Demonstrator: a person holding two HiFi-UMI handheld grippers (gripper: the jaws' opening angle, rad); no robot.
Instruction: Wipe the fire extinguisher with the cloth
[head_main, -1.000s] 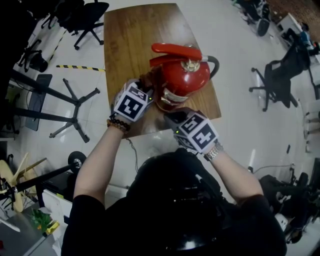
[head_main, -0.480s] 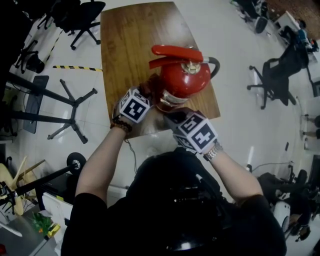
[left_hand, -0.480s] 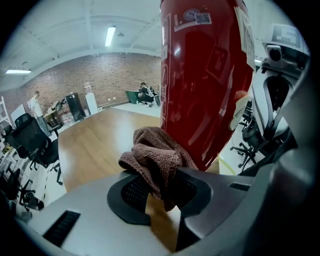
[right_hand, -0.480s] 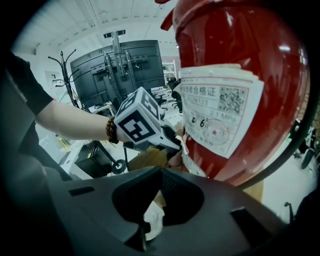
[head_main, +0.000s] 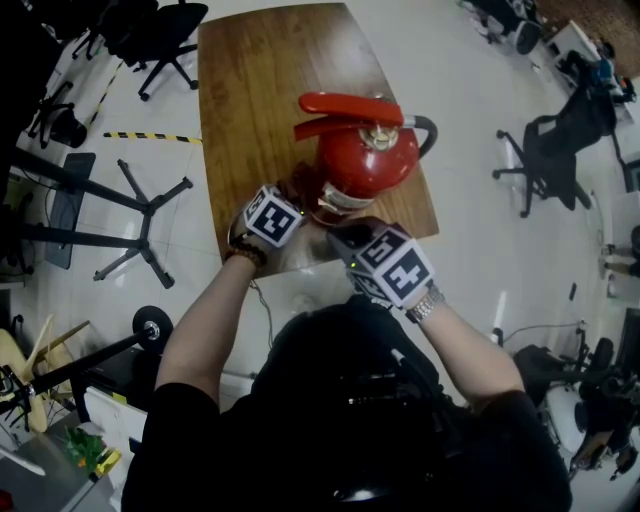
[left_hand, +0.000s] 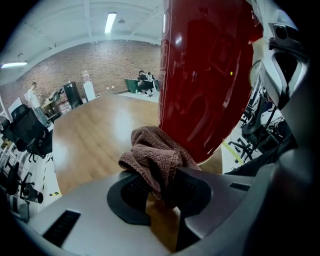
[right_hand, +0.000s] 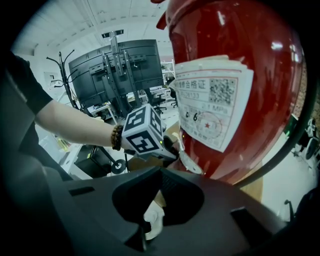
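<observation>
Red cylinder: the fire extinguisher (head_main: 365, 160) stands upright on the wooden table (head_main: 260, 80), near its front edge, with its red lever (head_main: 350, 103) on top.

Cloth: a brown terry cloth (left_hand: 155, 155) is bunched up and spills forward out of the jaws. Its front fold lies against the lower wall of the extinguisher (left_hand: 205, 75).

Left gripper: we see the left gripper (left_hand: 160, 187) clamped on the cloth, with both pads biting into the folds. In the head view it (head_main: 298, 198) sits at the extinguisher's left flank.

Right gripper: the right gripper (right_hand: 157, 200) has its jaws closed together, right at the near side of the cylinder below the paper label (right_hand: 212, 107). A pale scrap (right_hand: 151, 220) shows low between the jaws (we cannot say what it is, nor whether it is truly pinched).

Just changed: across the head views the left gripper's marker cube has shrunk and slid lower against the red wall, so the cloth has travelled down the flank. The right gripper (head_main: 342, 234) has kept its place, as has the extinguisher.

Meaning for the task: we judge this to be a downward wiping stroke nearing the foot of the cylinder. The left flank is being covered, while the labelled front and the far side look still to do.
</observation>
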